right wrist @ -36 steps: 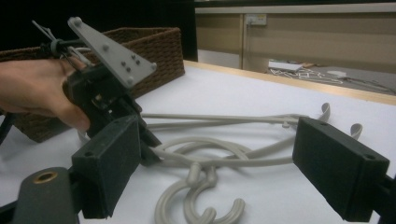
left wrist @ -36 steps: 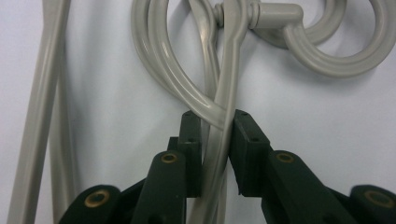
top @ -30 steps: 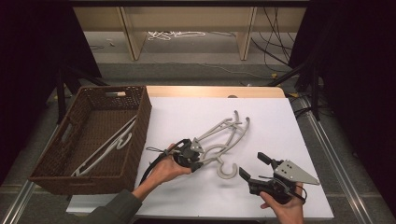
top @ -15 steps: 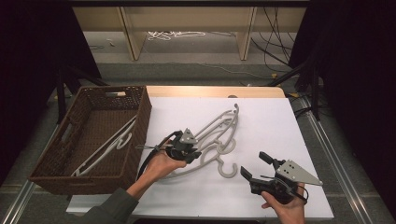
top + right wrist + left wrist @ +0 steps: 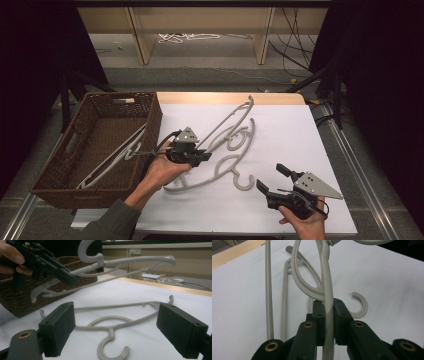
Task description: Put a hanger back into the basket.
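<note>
Looking down from the high view, you have a white sheet (image 5: 300, 145) covering most of the table, with its bare wooden edge (image 5: 225, 97) showing along the far side and metal rails at both sides. Your wicker basket (image 5: 107, 107) sits off the sheet's left edge, and a grey hanger in the basket (image 5: 117, 152) lies slantwise inside it. Open white surface lies to the right of the hangers and along the near edge between your two hands.

Your left hand (image 5: 162, 170) reaches in from the lower left, just beside the basket's right wall. Its left gripper (image 5: 202, 157) points right and is clamped on the lifted hanger (image 5: 227, 122); in the left gripper view the grey bar (image 5: 328, 315) runs straight up between the closed jaws. In the right gripper view that hanger hangs clear of the sheet, its far arm reaching toward the wooden edge.

A second hanger (image 5: 225, 167) lies flat on the sheet, its hook (image 5: 243, 182) toward you.

Your right hand (image 5: 305, 225) rests at the near right corner. The right gripper (image 5: 272, 180) has its jaws spread wide, aimed left at that hook, near it but not touching.
</note>
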